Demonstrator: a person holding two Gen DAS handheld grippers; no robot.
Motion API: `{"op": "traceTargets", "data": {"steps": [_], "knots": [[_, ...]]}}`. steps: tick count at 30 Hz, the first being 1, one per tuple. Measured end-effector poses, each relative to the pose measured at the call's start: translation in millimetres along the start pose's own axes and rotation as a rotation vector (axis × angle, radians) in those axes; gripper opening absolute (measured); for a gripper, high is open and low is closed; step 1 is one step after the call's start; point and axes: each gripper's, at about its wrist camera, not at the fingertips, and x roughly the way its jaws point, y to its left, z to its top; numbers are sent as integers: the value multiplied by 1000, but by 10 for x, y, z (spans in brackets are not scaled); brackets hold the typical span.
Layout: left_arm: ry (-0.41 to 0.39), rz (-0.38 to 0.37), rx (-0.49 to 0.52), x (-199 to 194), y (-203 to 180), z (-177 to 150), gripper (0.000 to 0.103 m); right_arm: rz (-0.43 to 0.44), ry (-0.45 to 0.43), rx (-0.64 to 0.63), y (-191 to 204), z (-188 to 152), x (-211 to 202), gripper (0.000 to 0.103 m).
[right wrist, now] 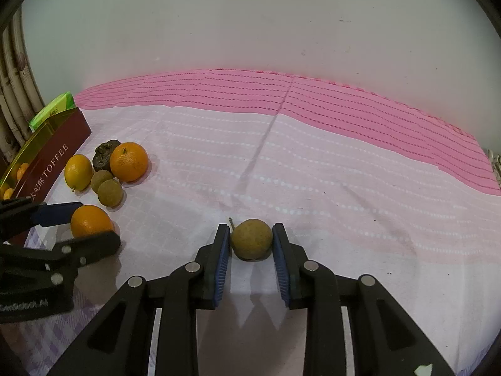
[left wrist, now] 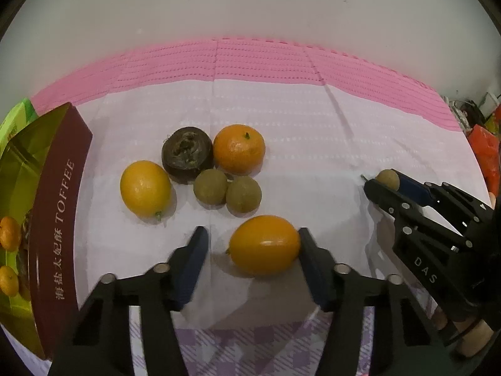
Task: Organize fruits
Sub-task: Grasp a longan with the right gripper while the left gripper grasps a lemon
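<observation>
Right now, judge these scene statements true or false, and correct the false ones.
1. The right gripper has a small brown fruit between its pads. True.
2. The left gripper grips the oval orange fruit on both sides. False: only one pad touches it; the other stands clear.
3. The dark shrivelled fruit lies inside the toffee box. False: it lies on the cloth beside the tangerine.
4. Two more small brown fruits lie side by side. True.
</observation>
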Motion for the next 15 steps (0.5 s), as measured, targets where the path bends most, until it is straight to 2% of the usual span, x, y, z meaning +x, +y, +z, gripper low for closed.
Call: {"op": "traceTargets", "data": {"steps": [1, 2, 15], "knots": [[-1, -2, 4, 17, -17, 14, 45, 0, 0, 1, 4, 3, 4, 27], [-2, 0, 8, 15, -19, 18, 44, 1, 0, 1, 2, 1, 2, 27], [0, 22, 5, -203, 130, -134, 43, -2, 0, 0, 9, -1, 0, 28]]}}
